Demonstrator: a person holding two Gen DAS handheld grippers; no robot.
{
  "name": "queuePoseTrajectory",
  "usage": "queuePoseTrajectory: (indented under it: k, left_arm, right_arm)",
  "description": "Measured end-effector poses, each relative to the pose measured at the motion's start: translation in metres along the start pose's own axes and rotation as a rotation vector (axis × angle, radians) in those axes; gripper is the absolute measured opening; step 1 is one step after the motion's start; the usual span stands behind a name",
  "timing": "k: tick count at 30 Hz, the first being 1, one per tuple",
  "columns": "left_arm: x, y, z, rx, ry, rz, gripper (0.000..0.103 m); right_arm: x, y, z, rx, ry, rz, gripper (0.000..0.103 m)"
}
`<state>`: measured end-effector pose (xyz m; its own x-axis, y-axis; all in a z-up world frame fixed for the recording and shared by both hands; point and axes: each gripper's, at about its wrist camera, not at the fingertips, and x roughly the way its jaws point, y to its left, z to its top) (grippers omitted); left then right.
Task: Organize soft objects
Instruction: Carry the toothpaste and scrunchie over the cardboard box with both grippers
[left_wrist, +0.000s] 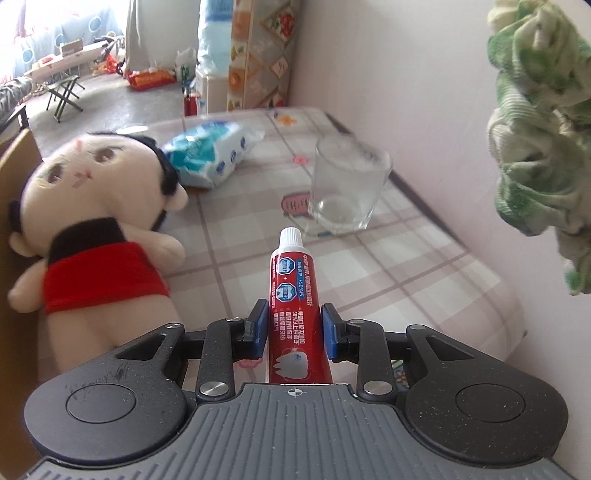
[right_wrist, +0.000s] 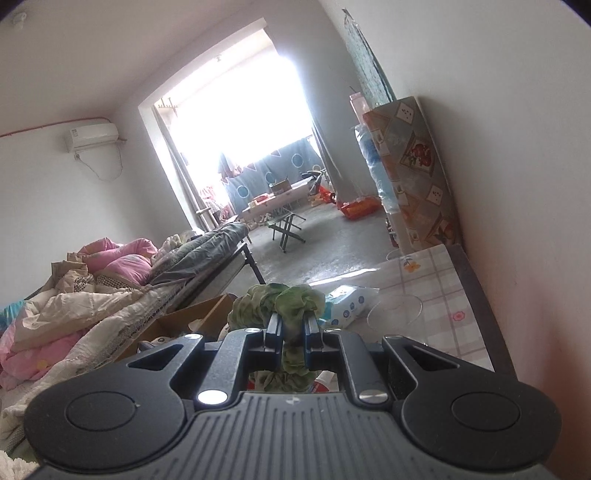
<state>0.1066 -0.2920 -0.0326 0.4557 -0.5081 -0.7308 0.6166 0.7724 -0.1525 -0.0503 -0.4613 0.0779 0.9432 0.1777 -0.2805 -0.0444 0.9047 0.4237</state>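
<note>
My left gripper (left_wrist: 294, 325) is shut on a red toothpaste tube (left_wrist: 293, 295) with a white cap, held upright above the checked tablecloth (left_wrist: 388, 266). A plush doll (left_wrist: 99, 229) in a red and black top leans at the left, against a cardboard box edge (left_wrist: 14, 173). A blue and white tissue pack (left_wrist: 210, 151) lies behind it. My right gripper (right_wrist: 293, 325) is shut on a crumpled green and white cloth (right_wrist: 280, 306), held high; the cloth also hangs at the upper right of the left wrist view (left_wrist: 539, 122).
A clear glass (left_wrist: 347, 184) stands on the table just beyond the toothpaste, also in the right wrist view (right_wrist: 395, 310). A pink wall (left_wrist: 424, 92) runs along the table's right side. An open cardboard box (right_wrist: 184, 321) and a bed with piled bedding (right_wrist: 92, 288) lie left.
</note>
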Motion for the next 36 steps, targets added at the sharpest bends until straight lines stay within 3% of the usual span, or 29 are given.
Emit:
queuePoseTrajectory:
  k: [7,12,20,27,32,36]
  left_arm:
    - [-0.058,0.010,0.002,-0.038,-0.124,-0.055,0.028]
    - [-0.109,0.030,0.002,-0.087,-0.223,-0.067,0.028]
    - [-0.189,0.084,-0.006,-0.186,-0.352,0.028,0.028]
    - [-0.220,0.140,-0.011,-0.264,-0.370,0.174,0.028]
    - [-0.211,0.186,-0.019,-0.325,-0.315,0.232,0.028]
    - [-0.187,0.224,-0.028,-0.366,-0.228,0.249,0.028]
  right_arm:
    - [-0.022,0.044,0.019,-0.078,-0.084,0.043,0.011]
    - [-0.026,0.082,0.030,-0.124,-0.128,0.135,0.011]
    - [0.008,0.145,0.035,-0.131,-0.127,0.337,0.011]
    - [0.077,0.186,0.023,-0.054,-0.023,0.493,0.011]
    - [0.138,0.204,0.004,-0.013,0.113,0.503,0.011]
    - [0.187,0.217,-0.021,-0.049,0.255,0.453,0.011]
